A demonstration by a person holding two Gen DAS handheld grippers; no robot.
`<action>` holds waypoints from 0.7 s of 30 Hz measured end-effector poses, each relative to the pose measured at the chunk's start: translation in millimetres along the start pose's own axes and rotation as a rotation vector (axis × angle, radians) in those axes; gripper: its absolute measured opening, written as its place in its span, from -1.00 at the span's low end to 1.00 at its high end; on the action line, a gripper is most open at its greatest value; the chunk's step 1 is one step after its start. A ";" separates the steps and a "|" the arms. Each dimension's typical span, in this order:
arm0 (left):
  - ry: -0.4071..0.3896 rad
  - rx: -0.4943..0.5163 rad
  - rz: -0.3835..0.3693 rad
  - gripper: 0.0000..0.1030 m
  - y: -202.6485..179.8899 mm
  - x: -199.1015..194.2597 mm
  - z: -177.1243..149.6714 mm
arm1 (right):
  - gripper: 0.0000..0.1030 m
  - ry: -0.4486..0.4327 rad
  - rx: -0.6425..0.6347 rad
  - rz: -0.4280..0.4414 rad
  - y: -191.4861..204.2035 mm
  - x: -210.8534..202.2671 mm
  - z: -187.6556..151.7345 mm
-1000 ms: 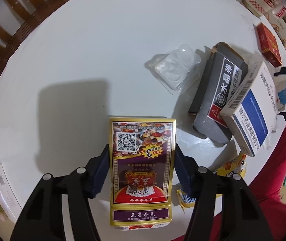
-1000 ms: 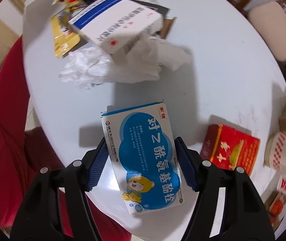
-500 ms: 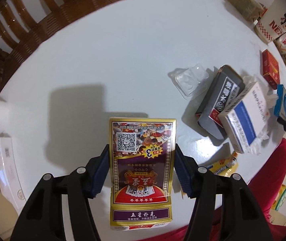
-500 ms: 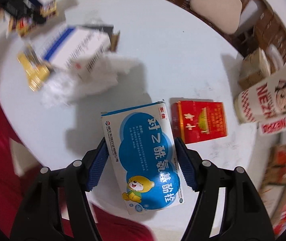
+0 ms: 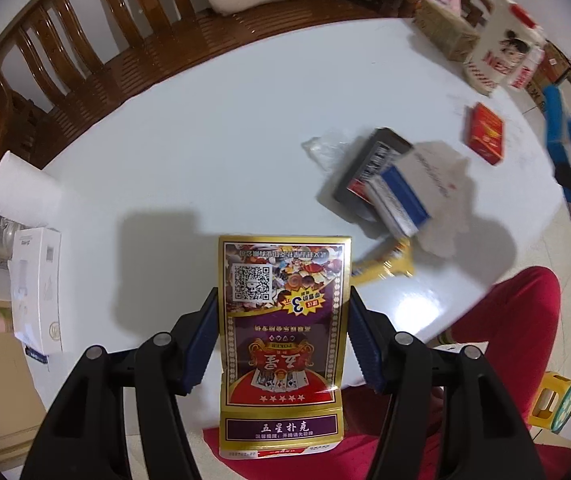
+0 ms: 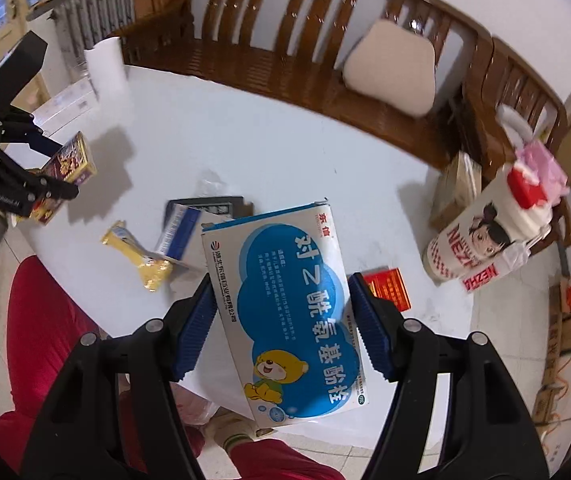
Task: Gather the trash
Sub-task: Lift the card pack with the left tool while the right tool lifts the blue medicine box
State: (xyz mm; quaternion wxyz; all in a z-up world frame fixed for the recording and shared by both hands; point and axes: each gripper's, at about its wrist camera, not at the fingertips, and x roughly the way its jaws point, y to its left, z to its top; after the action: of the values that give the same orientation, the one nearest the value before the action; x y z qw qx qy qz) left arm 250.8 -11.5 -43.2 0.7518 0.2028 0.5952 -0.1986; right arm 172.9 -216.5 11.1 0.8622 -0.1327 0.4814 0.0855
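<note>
Bright overhead light, soft shadows on the glossy table [image 5: 213,128] — fisheye-bent edges, far clutter motion-blurred.

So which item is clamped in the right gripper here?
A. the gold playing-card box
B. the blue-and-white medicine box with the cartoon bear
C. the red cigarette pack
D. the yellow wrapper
B: the right gripper has its blue pads pressed on both sides of the medicine box, held clear above the white table.
</note>
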 end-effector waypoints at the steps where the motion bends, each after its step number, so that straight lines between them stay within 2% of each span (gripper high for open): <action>1: -0.008 0.005 0.001 0.14 -6.4 -7.5 -6.6 | 0.26 -0.006 -0.011 0.013 8.1 -3.7 -0.7; 9: -0.056 0.023 0.019 0.14 -28.9 -33.4 -49.2 | 0.26 -0.020 -0.057 0.060 48.9 -19.9 -15.2; 21: -0.115 0.068 0.010 0.14 -79.6 -25.6 -107.6 | 0.26 -0.050 -0.124 0.082 99.8 -37.7 -61.0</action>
State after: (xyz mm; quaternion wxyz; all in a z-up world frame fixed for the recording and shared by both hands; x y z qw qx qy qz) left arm 114.8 -18.6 -46.2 0.7784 0.2196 0.5429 -0.2263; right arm 76.6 -141.4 -1.9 0.8598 -0.1639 0.4586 0.1535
